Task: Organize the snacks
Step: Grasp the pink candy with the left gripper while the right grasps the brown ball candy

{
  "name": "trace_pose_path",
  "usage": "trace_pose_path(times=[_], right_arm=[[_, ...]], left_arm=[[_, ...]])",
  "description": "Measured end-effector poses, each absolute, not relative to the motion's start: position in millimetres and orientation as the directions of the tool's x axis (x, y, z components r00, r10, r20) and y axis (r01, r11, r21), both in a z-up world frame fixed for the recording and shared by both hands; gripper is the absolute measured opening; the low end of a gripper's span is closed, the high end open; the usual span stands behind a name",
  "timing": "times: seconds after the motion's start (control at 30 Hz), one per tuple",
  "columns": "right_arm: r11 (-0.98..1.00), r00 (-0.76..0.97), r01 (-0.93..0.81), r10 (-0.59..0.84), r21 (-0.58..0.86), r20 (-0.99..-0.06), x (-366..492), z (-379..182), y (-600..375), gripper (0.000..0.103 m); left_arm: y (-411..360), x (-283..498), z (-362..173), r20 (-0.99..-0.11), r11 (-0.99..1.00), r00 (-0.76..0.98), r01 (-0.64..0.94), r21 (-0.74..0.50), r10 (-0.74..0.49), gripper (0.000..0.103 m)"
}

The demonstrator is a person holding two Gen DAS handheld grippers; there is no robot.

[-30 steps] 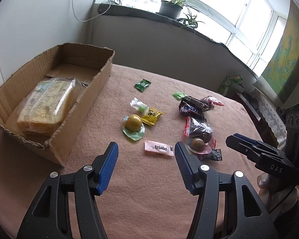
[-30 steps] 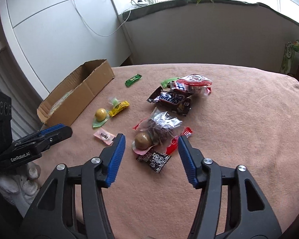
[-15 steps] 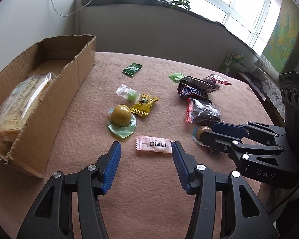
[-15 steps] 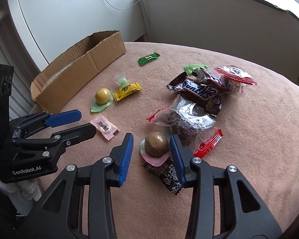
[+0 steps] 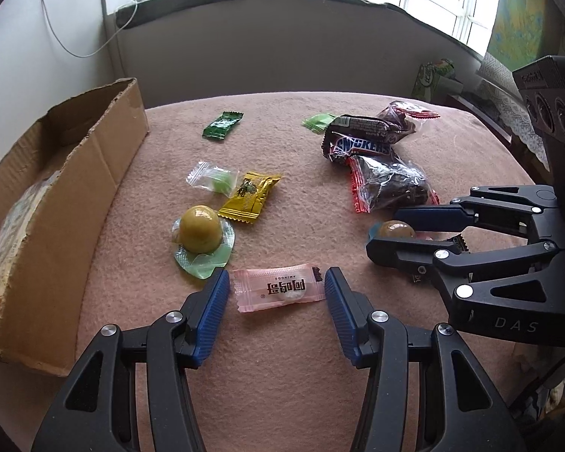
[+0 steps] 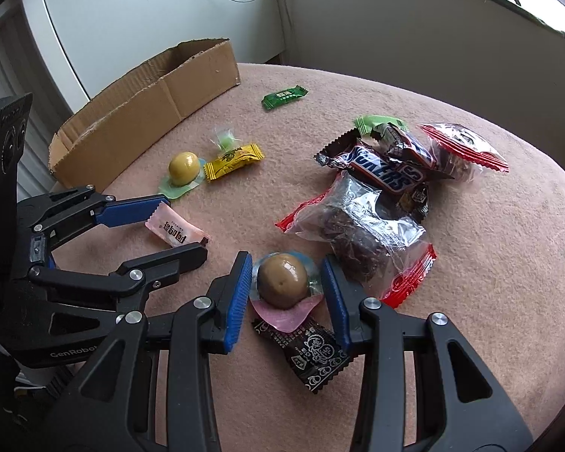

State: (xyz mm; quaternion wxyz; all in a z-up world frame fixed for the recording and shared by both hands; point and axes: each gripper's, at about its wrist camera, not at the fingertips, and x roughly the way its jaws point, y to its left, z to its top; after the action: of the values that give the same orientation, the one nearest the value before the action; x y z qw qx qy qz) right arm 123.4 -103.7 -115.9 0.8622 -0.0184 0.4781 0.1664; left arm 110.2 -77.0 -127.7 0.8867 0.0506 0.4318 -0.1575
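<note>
The left gripper (image 5: pixel 277 289) is hovering with jaws spread on either side of the pink candy wrapper (image 5: pixel 280 288), not yet pinching it. The right gripper (image 6: pixel 287 285) is straddling the brown ball candy (image 6: pixel 282 281) on its pink cup, blue pads (image 6: pixel 239 297) close beside it, jaws unclenched. Both candies are lying on the pink tablecloth (image 5: pixel 290 376), right of the cardboard box (image 5: pixel 62 203). The Snickers bar (image 6: pixel 386 173) is sitting farther right of the box, well apart from it.
</note>
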Motion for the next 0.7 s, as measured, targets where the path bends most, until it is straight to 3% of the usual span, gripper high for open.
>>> trace_pose_path(times=[0.27,0.47,0.57,0.7], right_arm=[[0.942,0.491,-0.317,0.263,0.110,-0.830,118.4,-114.8,-101.5,0.036],[0.944,0.510,-0.308,0.272,0.122,-0.816,113.2,-109.3,-103.2,0.035],[0.945,0.521,-0.303,0.272,0.123,-0.809,110.1,-104.9,-103.6,0.035],[0.948,0.524,-0.292,0.269,0.126,-0.808,110.3,-104.2,-105.6,0.035]], left_arm=[[-77.8,103.5,-128.1,-0.774,0.946,0.592,0.324,-0.024,-0.223,0.036],[-71.2,104.8,-127.8,-0.771,0.949,0.588,0.306,-0.070,-0.246,0.029],[-67.8,103.9,-127.0,-0.767,0.951,0.588,0.296,-0.092,-0.257,0.019],[-65.4,103.9,-128.6,-0.768,0.952,0.585,0.290,-0.102,-0.261,0.014]])
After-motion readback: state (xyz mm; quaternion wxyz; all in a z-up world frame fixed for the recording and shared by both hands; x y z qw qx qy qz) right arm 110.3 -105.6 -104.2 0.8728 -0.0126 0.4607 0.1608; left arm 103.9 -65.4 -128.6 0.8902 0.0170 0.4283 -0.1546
